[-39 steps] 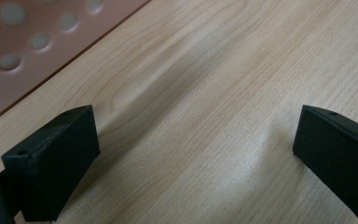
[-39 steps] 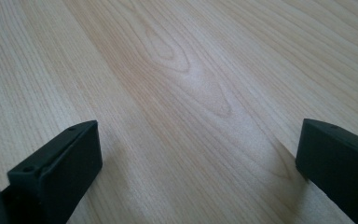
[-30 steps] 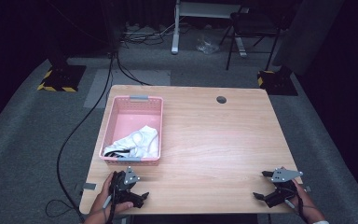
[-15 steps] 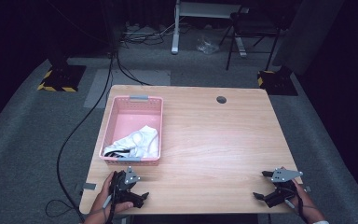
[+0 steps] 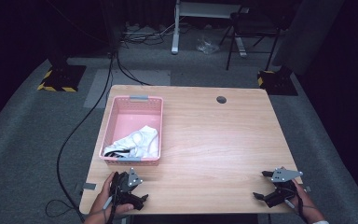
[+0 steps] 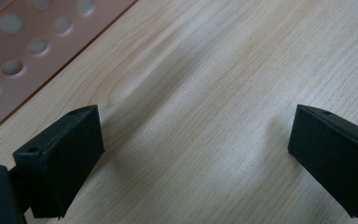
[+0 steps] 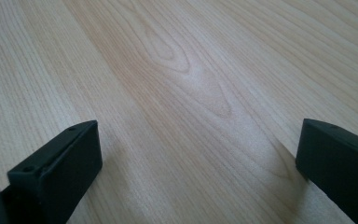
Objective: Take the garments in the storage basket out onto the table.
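**Both grippers rested at the near edge, laundry waiting in the basket**

The left gripper (image 5: 129, 192) was held low at the near left corner of the table (image 5: 214, 140), just in front of the pink basket (image 5: 121, 122). Its jaws were spread wide over bare wood in the left gripper view, with the basket's perforated wall (image 6: 23, 51) seen close at the upper left. The right gripper (image 5: 275, 190) was kept at the near right corner, well apart from the basket, its jaws likewise parted with nothing between them.

The white cloth (image 5: 137, 142), crumpled with a darker piece beside it, was lying in the near half of the basket.

The step in hand was judged to be a first reach for the cloth. It would be done well if the left gripper were lifted clear of the basket's near rim before being lowered, and if a raised fold were pinched rather than the flat of the fabric, so that the basket itself was not caught or dragged.

Against the earlier frames, no shift was noted: both grippers, the basket and the cloth were found in the same places.
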`<state>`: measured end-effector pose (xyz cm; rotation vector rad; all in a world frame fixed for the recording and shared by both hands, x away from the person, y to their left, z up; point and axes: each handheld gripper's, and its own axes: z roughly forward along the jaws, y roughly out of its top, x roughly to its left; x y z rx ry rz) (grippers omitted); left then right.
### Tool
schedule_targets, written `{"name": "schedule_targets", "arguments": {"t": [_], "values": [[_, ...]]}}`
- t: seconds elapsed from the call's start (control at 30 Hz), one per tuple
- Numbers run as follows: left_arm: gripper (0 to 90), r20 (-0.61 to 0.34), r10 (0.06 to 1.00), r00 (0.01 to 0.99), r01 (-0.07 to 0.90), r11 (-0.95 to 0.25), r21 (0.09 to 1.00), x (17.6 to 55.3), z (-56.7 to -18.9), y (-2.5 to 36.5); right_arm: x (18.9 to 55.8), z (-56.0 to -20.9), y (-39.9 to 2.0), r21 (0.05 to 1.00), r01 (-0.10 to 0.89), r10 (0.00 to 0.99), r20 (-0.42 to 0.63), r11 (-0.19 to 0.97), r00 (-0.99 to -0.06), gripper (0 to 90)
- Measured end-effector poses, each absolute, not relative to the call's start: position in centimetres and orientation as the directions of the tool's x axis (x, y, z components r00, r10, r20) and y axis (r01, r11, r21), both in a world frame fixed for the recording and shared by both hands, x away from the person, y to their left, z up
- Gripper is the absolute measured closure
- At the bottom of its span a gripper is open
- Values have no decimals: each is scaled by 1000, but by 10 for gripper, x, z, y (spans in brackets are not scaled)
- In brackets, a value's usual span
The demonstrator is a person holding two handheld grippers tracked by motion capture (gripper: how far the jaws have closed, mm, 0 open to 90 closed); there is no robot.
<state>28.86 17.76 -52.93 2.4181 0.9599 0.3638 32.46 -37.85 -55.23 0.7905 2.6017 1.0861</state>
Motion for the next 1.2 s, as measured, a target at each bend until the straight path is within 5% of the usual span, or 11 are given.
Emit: {"name": "schedule_targets", "arguments": {"t": [1.2], "values": [[28,130,678,723,492,-638,593,275,-489,176,325,-552,-378,709,397,554,10,583,-832,4]]}}
